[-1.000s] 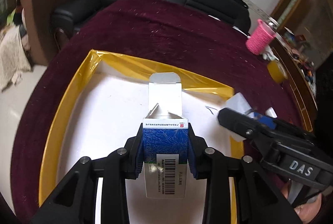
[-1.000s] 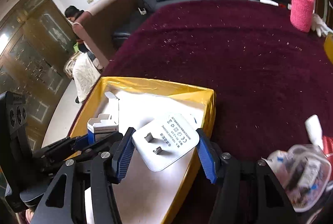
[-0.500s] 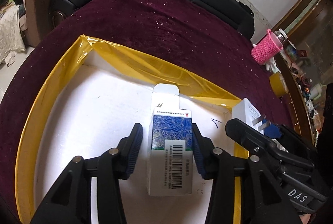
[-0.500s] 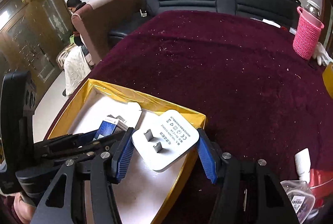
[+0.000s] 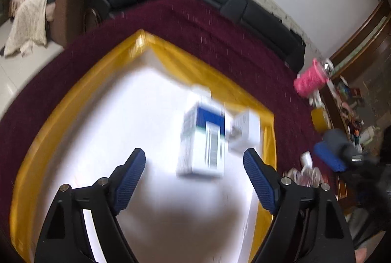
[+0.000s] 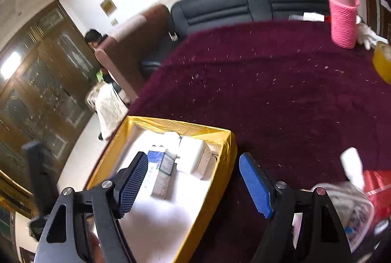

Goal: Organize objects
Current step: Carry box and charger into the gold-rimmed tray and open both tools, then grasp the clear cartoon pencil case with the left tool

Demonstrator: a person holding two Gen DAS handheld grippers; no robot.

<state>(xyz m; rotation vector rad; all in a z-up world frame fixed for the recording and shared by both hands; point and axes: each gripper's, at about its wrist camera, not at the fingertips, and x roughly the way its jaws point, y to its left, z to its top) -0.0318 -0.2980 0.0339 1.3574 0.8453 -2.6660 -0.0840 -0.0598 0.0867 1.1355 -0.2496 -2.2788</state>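
A blue and white medicine box [image 5: 202, 140] lies flat on the white floor of the yellow-rimmed tray [image 5: 73, 96], and a white plug adapter [image 5: 245, 132] rests beside it in the far right corner. My left gripper [image 5: 195, 172] hovers just short of the box, jaws opening, nothing between them. The right wrist view shows the box [image 6: 157, 170] and the adapter [image 6: 195, 156] side by side in the tray [image 6: 224, 155]. My right gripper [image 6: 193, 179] is pulled back over the tray's right rim, jaws opening and empty. The left view is blurred.
The tray sits on a dark red tablecloth [image 6: 281, 91]. A pink knitted bottle sleeve [image 6: 343, 18] and a yellow tape roll [image 6: 382, 62] stand at the far right. A clear bag of small items [image 6: 347, 206] and a white bottle [image 6: 352, 165] lie right of the tray.
Both grippers let go: the medicine box and the plug adapter now lie in the tray. Both pairs of jaws spread wide, and the grippers drew back from the objects.
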